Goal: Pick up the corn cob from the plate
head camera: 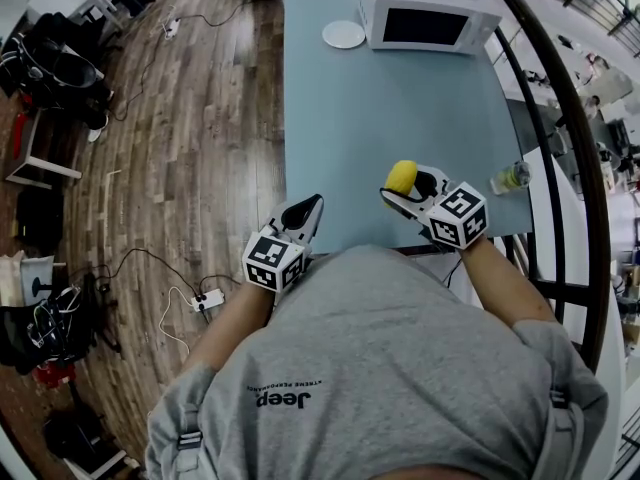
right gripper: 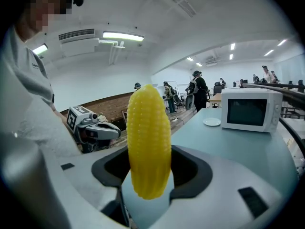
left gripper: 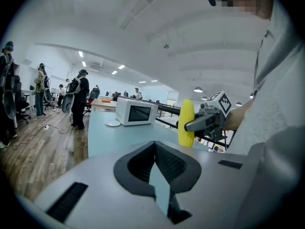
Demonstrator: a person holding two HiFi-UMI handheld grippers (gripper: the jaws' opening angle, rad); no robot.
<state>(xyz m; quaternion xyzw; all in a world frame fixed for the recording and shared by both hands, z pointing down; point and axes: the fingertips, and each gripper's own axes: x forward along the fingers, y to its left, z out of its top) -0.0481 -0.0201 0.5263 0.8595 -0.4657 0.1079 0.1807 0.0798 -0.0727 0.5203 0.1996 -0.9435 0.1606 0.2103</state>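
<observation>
plate (head camera: pixel 344 34): white, round, shallow, empty; on the far end of the worktop (head camera: pixel 380 118), 12 o'clock from the grippers, just beside the microwave's 9 o'clock side
microwave (head camera: pixel 425 13): white box, dark glass door closed; can't see inside
bottle (head camera: pixel 511 177): small, clear plastic, near the worktop's right edge, 3 o'clock of the right gripper; contents can't be made out
corn cob (head camera: pixel 401 176): off the plate and well apart from it, in the air over the near end of the worktop, clamped in the right gripper
right gripper (head camera: pixel 408 190): jaws spread wide around the cob's lower half, pads pressing on both its sides; in its own view the cob stands upright, tip at 12 o'clock
left gripper (head camera: pixel 308 206): jaw tips together, nothing between them; held over the near-left corner of the worktop, 9 o'clock of the right gripper, touching nothing
cob surface: bright yellow, bumpy kernel rows, tapered rounded ends
gripper build: smooth grey-white shells, black ribbed pads, a cube with square black-and-white markers on each
worktop surface: smooth, matte, pale blue-grey
floor (head camera: pixel 200 118): wood planks
</observation>
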